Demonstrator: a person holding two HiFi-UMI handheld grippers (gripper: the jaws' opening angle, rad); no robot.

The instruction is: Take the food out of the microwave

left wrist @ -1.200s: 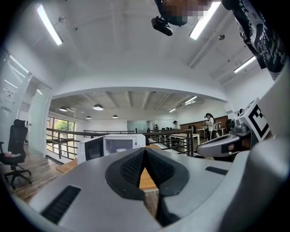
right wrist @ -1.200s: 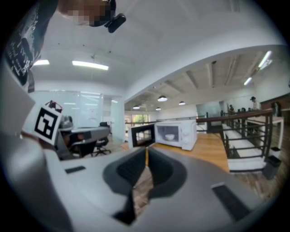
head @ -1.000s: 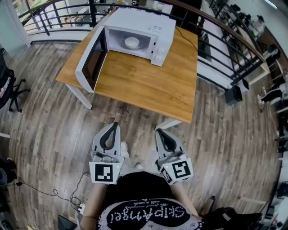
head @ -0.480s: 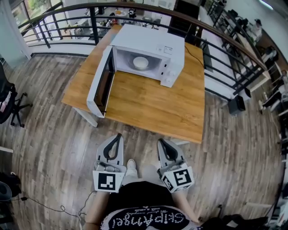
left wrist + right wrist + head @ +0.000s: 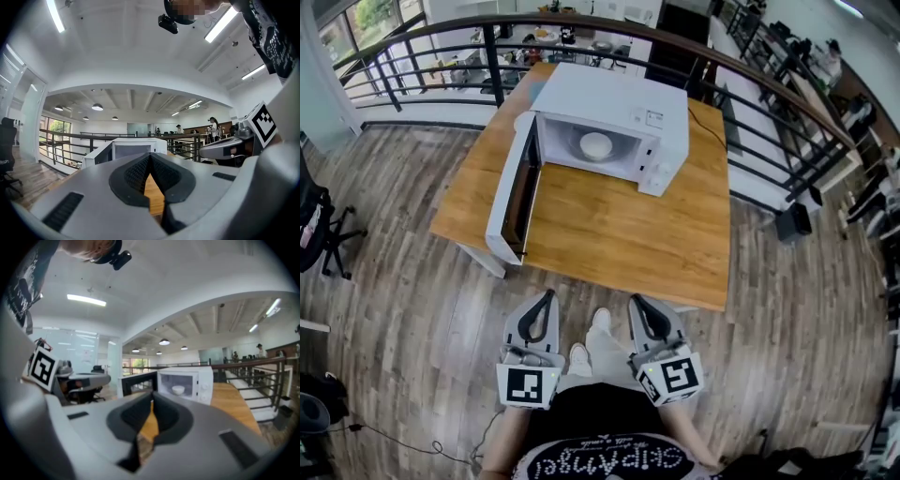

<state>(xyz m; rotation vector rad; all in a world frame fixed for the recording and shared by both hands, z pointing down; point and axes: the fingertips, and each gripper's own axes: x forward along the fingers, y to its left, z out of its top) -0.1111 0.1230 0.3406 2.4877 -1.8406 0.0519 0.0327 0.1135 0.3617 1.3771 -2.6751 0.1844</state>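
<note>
Wood planks cover the floor (image 5: pixel 403 309) of a big room. A black railing (image 5: pixel 769 89) runs round behind a wooden surface (image 5: pixel 619 234). On the surface sits a white microwave (image 5: pixel 614 98). Its door (image 5: pixel 514 197) hangs wide open to the left. The food is a white bowl (image 5: pixel 596 145) in the middle of the microwave. Nothing touches it.

A person stands on the floor just in front of the surface, and white shoes (image 5: pixel 578 357) show below. The left gripper (image 5: pixel 547 296) and the right gripper (image 5: pixel 635 300) are side by side, close to the person's body. Both point at the surface and are well apart from the microwave. The left gripper's jaws are pressed together with nothing between them. The right gripper's jaws are pressed together too and hold nothing. The right gripper view shows the bowl inside the microwave, past the tips of the jaws. A black chair (image 5: pixel 319 225) stands far off on the left.
</note>
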